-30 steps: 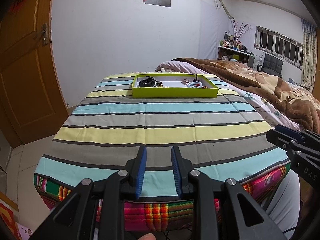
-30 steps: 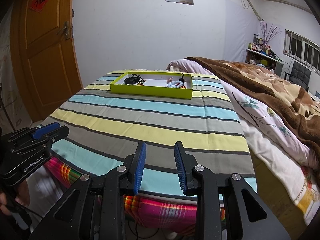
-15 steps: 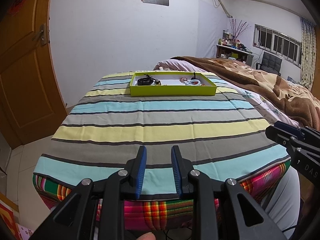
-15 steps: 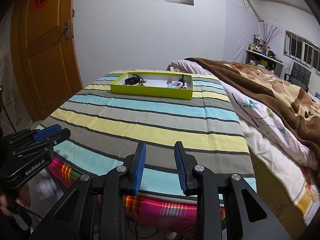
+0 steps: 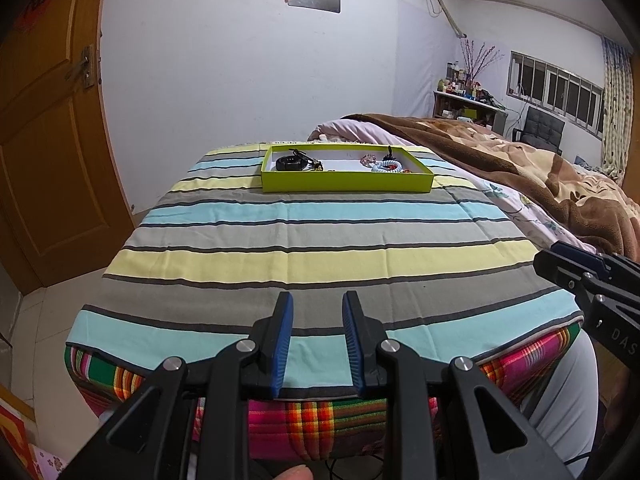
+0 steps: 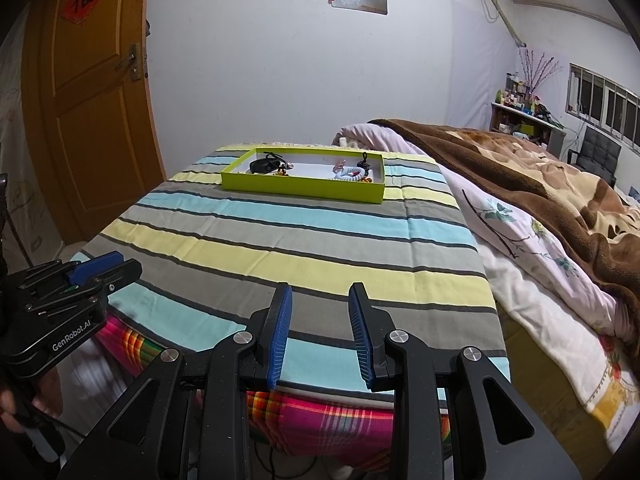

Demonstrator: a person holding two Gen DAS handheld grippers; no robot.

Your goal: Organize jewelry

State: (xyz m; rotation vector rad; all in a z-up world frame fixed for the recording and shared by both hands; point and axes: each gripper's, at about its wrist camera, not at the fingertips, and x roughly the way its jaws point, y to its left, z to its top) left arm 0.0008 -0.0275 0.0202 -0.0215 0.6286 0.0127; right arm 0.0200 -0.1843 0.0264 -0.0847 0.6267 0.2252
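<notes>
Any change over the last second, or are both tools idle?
Nothing visibly changed. Left tool and right tool stay open and empty at the near edge of the striped table; the jewelry sits untouched in the green tray at the far end.

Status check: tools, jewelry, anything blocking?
Left tool and right tool open, empty, at near table edge. Jewelry in green tray at far end. Striped cloth between bare.

striped tablecloth (image 5: 312,236): matt cloth | green tray (image 5: 347,182): matt card | door (image 5: 44,128): glossy wood
</notes>
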